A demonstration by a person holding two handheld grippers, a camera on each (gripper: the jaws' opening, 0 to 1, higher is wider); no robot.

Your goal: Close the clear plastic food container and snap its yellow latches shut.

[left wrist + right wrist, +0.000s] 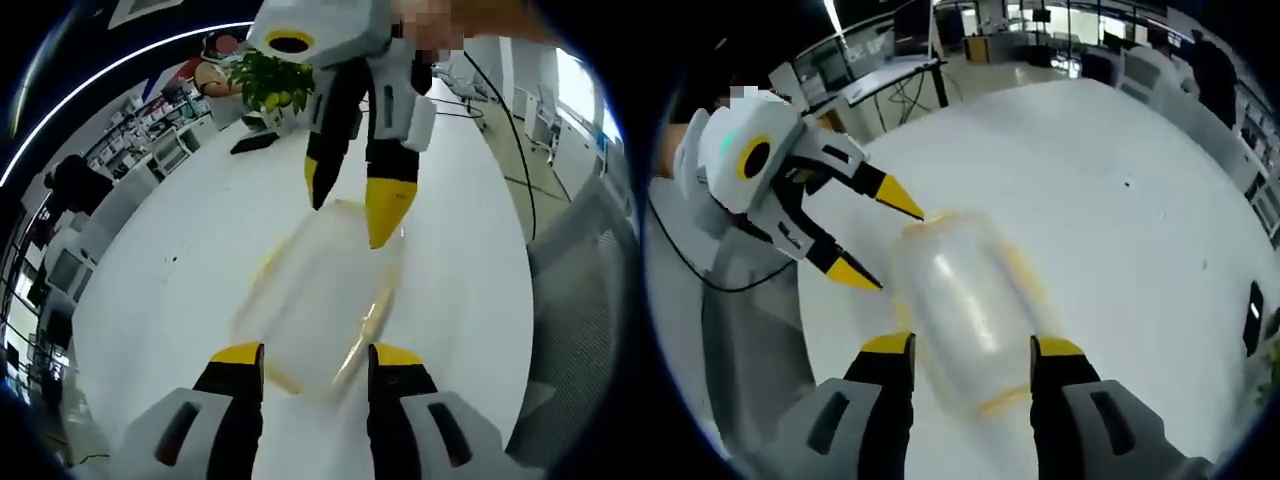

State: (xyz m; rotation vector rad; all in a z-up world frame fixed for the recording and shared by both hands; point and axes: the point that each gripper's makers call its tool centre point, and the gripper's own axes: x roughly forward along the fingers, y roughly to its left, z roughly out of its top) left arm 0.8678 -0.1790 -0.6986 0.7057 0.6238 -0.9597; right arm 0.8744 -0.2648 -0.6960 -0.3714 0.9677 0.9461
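Since the clear container (325,300) on the counter (190,290) looks light, thin and slippery, both grippers, left gripper (315,362) and right gripper (970,345), flank it with jaws spread; press its yellow latches (368,322).

You have no legible text, label, brand, number or sign in either gripper view. The blurred clear plastic food container with yellow latches (325,300) bears no readable marking.
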